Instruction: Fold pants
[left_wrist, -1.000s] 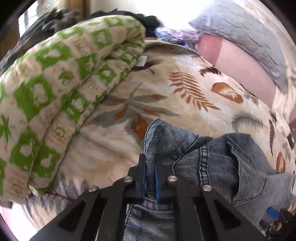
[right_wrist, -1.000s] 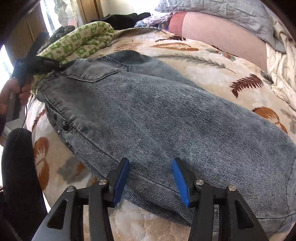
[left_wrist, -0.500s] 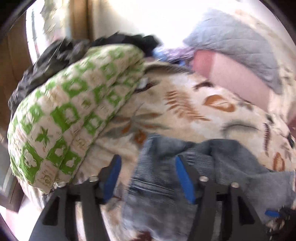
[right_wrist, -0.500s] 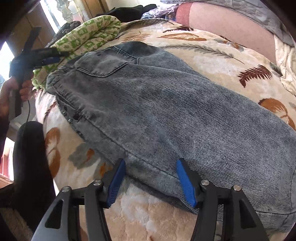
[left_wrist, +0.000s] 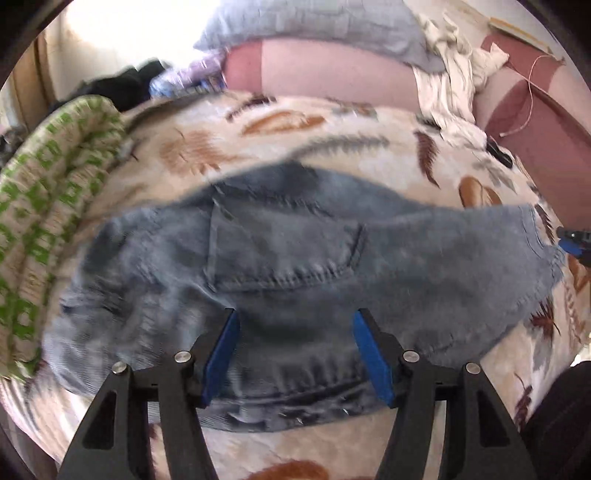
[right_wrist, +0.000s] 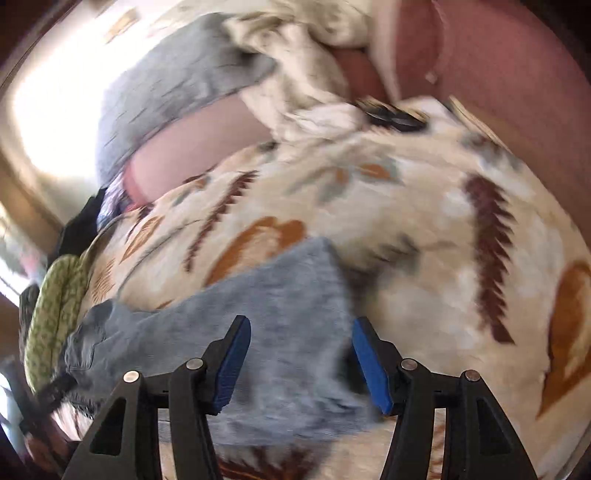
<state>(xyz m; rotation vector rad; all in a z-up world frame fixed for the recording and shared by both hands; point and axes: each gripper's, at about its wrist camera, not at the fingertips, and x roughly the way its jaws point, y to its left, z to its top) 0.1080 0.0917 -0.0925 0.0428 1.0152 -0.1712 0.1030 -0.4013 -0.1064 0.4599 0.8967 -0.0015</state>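
A second ago the left gripper (left_wrist: 295, 354) was clamped on a bunched edge of the jeans (left_wrist: 295, 258); now its blue pads (left_wrist: 221, 350) stand apart with nothing pinched between them, and it hovers over the waist end near the back pocket (left_wrist: 284, 254). The right gripper (right_wrist: 301, 365) was already released and has opened a little wider; it has swung from the middle of the leg to the far hem end (right_wrist: 295, 295), holding nothing. The jeans lie spread flat across the leaf-print blanket (left_wrist: 332, 147), beside the rolled green-patterned quilt (left_wrist: 48, 184). Both views are smeared with motion. Judging from this, the garment has just been laid down and let go, and both tools look to be repositioning at opposite ends, likely for the next fold, which has not begun.
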